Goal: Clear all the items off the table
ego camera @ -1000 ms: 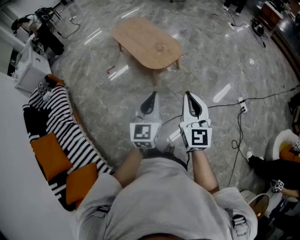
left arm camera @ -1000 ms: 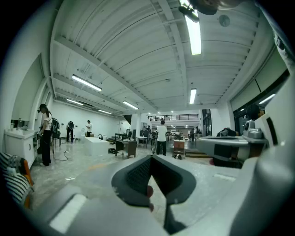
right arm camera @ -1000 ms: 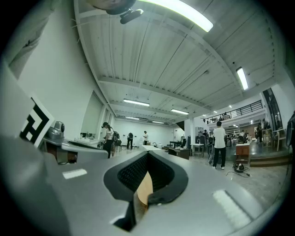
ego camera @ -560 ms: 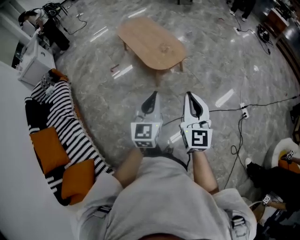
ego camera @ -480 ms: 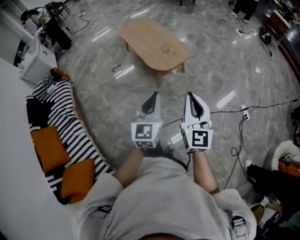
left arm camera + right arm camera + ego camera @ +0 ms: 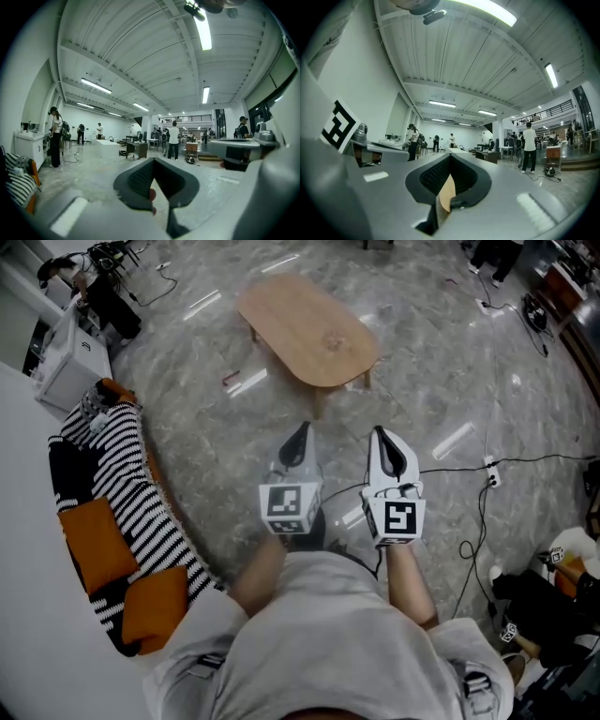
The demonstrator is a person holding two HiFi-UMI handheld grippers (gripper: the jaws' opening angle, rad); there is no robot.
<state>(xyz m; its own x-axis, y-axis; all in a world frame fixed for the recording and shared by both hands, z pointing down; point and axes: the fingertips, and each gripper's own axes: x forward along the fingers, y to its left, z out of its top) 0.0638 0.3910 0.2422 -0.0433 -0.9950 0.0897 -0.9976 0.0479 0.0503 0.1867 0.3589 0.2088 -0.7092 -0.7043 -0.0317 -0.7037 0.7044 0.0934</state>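
Observation:
A low oval wooden table (image 6: 309,326) stands on the marble floor, well ahead of both grippers. A faint small mark or clear item (image 6: 330,336) shows on its top; I cannot tell what it is. My left gripper (image 6: 298,439) and right gripper (image 6: 386,441) are held side by side at waist height, pointing toward the table and far short of it. Both are shut with nothing held. In the left gripper view the left gripper's (image 6: 153,159) black pads meet at the tip. In the right gripper view the right gripper (image 6: 450,155) looks the same, with tan table colour showing through the slit below.
A black-and-white striped sofa (image 6: 112,474) with orange cushions (image 6: 89,545) lies along the left. A white cabinet (image 6: 66,362) stands at the far left. Cables and a power strip (image 6: 489,472) trail over the floor on the right. Someone's gear sits at bottom right (image 6: 544,601). People stand far off (image 6: 174,139).
The table has drifted slightly right and lower in the head view as the head moved. Both grippers keep their place and stay shut.

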